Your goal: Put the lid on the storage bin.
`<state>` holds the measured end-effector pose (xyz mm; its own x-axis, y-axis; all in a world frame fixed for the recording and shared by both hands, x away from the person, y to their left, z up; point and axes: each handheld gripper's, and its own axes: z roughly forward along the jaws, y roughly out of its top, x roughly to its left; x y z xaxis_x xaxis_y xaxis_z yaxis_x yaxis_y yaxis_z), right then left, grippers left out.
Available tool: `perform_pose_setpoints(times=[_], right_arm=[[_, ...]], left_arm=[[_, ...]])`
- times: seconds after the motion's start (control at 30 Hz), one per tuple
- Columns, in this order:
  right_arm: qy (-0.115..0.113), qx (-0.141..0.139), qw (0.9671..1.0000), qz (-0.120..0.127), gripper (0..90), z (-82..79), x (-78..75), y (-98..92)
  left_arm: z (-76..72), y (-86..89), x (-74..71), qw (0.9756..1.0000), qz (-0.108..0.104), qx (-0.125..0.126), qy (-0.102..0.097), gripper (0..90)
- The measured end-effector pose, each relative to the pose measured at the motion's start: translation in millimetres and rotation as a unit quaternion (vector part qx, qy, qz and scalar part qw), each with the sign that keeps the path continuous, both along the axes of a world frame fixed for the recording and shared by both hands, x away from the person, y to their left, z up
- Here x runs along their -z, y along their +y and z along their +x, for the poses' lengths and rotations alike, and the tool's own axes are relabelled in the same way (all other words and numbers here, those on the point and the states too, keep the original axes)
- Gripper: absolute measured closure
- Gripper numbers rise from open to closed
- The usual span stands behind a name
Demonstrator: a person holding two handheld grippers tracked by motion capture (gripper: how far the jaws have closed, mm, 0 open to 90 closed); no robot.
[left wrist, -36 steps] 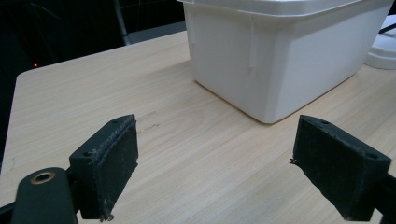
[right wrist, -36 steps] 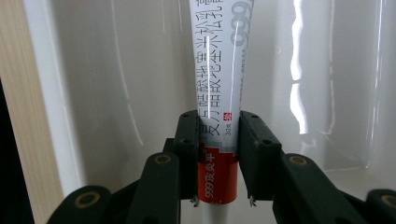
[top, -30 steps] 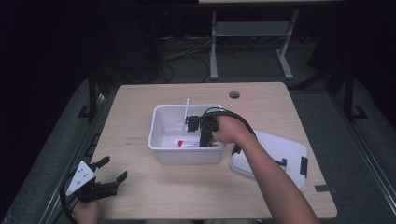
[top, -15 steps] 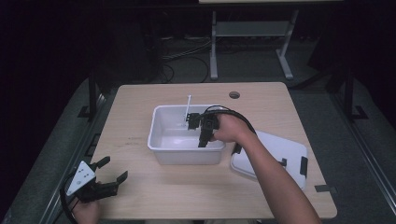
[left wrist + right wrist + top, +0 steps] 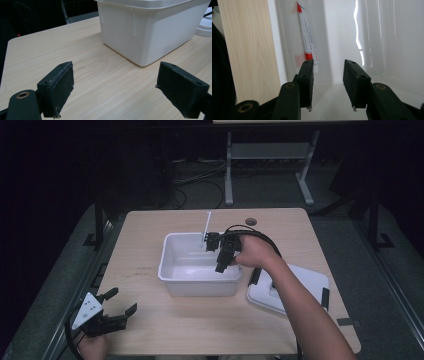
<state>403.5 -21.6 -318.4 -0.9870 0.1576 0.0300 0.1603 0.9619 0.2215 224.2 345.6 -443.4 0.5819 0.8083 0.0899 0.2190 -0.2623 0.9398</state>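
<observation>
White plastic bin (image 5: 200, 285) sits mid-table; we note the right gripper (image 5: 220, 261) poised over its right-hand part, jaws pointing down into it. In the right gripper view, a red-and-white packet (image 5: 308, 42) lies along the bin's inner wall, on the side next to the wooden table (image 5: 249, 50). Its near end sits just beyond the tip of one jaw, slightly off to that jaw's side and not between the pads. Our right gripper (image 5: 329, 75) has just been opening its jaws; they now stand moderately apart with only bare bin floor between them.

Left gripper (image 5: 112, 312) rests at the near left corner of the table (image 5: 150, 230), jaws spread wide, nothing between them. In the left gripper view (image 5: 115, 82) the bin's outer corner (image 5: 150, 32) stands ahead, well apart from the pads.

Edges and room: the packet hugs the wall, so little space on that side. The rest of the bin floor is open. A white lid (image 5: 287, 287) lies just right of the bin, under the right forearm. Bare wood lies between the left gripper and the bin.
</observation>
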Motion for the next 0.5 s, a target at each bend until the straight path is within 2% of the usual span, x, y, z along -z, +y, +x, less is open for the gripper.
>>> perform_pose_setpoints(times=[0.2, 0.5], right_arm=[[-0.003, 0.007, 0.9999, 0.008, 59.1, -3.3, -8.9, -12.2], [-0.011, 0.016, 0.9998, 0.003, 58.2, -8.0, -19.0, -29.9]], left_arm=[[0.3, -1.3, 0.1, 1.0, 0.001, 0.0, 0.0, 13.5], [0.7, -2.0, 0.4, 1.0, 0.003, 0.0, 0.001, 13.5]])
